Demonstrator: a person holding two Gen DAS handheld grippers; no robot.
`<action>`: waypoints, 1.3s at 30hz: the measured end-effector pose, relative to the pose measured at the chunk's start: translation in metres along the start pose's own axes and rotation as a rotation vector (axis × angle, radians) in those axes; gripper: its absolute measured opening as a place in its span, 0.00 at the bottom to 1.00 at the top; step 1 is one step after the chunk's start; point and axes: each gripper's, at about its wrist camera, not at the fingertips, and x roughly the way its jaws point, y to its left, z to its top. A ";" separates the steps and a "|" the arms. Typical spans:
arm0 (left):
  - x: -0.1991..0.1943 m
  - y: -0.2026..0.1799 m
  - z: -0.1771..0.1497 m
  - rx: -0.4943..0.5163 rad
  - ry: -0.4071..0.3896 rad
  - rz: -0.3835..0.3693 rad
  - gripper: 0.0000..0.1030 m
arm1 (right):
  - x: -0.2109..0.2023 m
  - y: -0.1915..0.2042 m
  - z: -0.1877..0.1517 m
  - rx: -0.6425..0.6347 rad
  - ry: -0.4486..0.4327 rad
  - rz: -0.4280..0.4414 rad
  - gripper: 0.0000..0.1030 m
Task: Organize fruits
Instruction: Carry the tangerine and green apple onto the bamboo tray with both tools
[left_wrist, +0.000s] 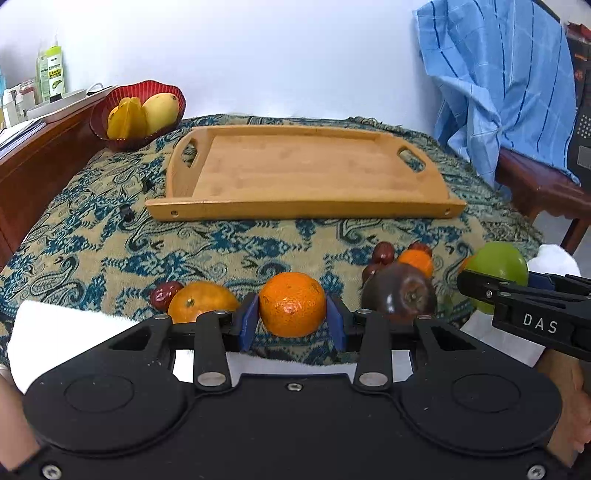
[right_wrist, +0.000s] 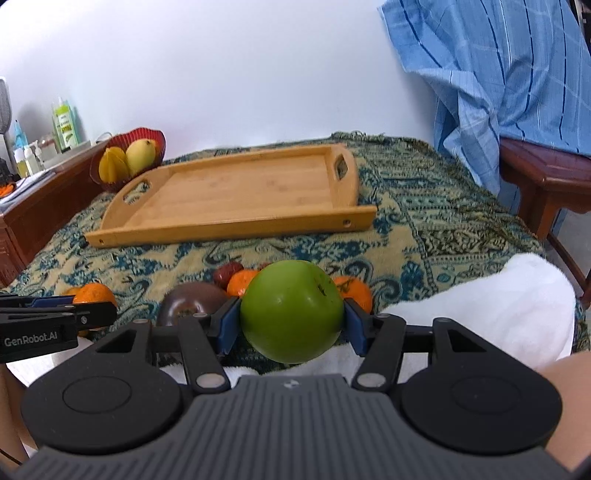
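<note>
Two fruits – mango (left_wrist: 160, 108), starfruit (left_wrist: 125, 118) – in red bowl (left_wrist: 99, 114)

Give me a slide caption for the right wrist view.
Right tool grips a green apple above the patterned cloth, with the empty wooden tray beyond.

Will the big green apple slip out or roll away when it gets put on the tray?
The green apple looks smooth and shiny, so it may slip a little between the right gripper pads. It is round, so it would probably roll on the flat wooden tray, though the raised rim should stop it.
</note>
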 end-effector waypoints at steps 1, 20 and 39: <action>0.000 0.000 0.002 -0.001 -0.002 -0.002 0.36 | 0.000 0.000 0.000 0.000 0.000 0.000 0.59; 0.032 0.030 0.075 -0.094 -0.042 -0.044 0.36 | 0.048 -0.018 0.080 -0.034 -0.107 0.055 0.59; 0.156 0.071 0.185 -0.105 -0.032 -0.078 0.36 | 0.188 -0.018 0.153 0.016 -0.031 0.055 0.59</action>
